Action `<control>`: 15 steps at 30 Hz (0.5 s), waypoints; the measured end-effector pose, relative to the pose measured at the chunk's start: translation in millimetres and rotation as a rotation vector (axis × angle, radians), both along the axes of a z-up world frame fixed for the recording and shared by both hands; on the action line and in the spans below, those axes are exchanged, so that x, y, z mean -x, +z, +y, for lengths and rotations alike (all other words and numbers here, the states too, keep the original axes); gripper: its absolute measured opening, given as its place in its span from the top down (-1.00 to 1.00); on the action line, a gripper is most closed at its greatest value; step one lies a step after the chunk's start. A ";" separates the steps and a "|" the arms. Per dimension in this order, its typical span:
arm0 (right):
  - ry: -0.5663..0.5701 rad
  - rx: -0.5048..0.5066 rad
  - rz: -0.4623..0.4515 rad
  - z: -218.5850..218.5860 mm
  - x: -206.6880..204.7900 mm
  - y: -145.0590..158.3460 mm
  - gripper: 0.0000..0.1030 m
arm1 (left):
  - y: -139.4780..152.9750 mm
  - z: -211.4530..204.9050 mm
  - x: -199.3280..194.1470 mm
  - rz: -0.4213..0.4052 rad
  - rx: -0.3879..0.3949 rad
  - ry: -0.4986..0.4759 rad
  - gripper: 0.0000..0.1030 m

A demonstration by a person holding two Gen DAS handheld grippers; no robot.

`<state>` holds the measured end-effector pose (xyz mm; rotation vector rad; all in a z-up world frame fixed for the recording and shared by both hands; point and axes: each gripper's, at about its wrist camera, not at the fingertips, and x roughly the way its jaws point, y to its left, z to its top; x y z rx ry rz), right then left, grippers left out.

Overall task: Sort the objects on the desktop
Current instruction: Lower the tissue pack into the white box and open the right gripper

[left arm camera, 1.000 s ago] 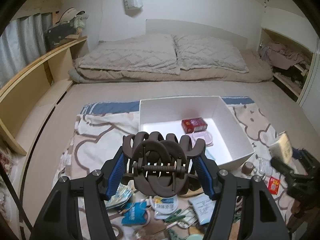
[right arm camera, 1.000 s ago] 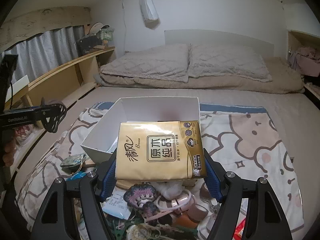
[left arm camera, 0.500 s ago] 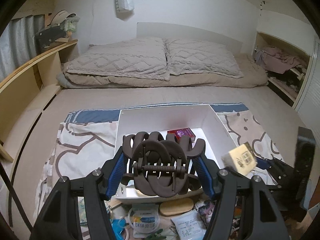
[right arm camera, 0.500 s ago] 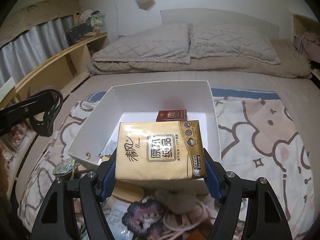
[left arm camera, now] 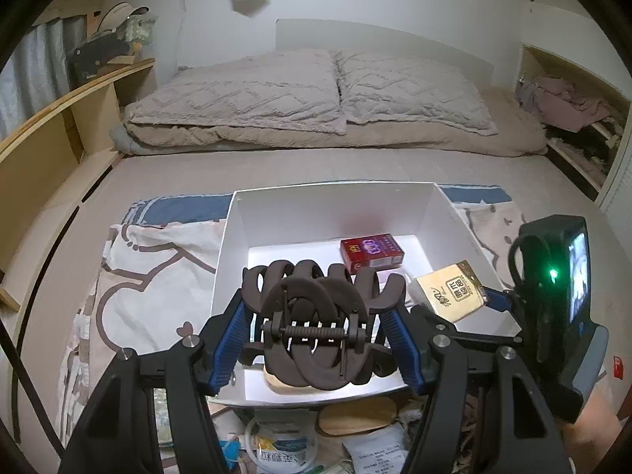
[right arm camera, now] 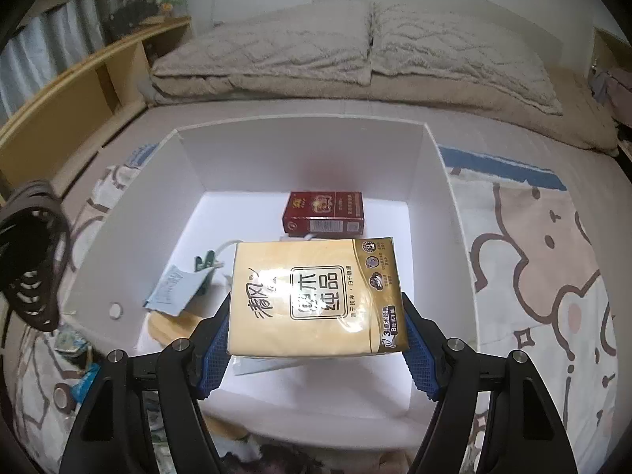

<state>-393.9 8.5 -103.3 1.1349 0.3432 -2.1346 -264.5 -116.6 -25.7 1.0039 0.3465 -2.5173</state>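
Gold tissue pack (right arm camera: 316, 296), brown clip (left arm camera: 316, 328)

Left gripper (left arm camera: 316, 324): matte black angular arms, blue ribbed finger pads (left arm camera: 231, 337), silver screws. Right gripper (right arm camera: 316, 339): same build; green indicator light, lower right of left view.

You have two grippers: left gripper (left arm camera: 316, 339), right gripper (right arm camera: 316, 339). One brown hair claw (left arm camera: 316, 328), one gold tissue pack (right arm camera: 316, 296). One white box (right arm camera: 300, 146) at 12 o'clock, holding one red carton (right arm camera: 324, 213), one green clip (right arm camera: 205, 262), one blue paper slip (right arm camera: 172, 290). Two pillows (left arm camera: 245, 91) beyond, 12 o'clock.
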 end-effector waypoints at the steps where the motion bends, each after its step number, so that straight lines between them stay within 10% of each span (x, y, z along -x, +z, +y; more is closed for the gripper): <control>1: 0.000 -0.008 -0.008 -1.6 1.8 -2.9 -0.46 | -1.9 -1.9 0.2 -0.002 -0.005 0.004 -0.28; 11: 0.036 -0.027 -0.020 -6.9 7.9 -10.6 -0.46 | -13.4 -15.9 8.3 0.002 -0.084 0.026 -0.28; 15: 0.045 -0.025 0.005 -5.7 6.6 -8.2 -0.84 | -16.5 -16.3 15.0 -0.001 -0.114 0.028 -0.28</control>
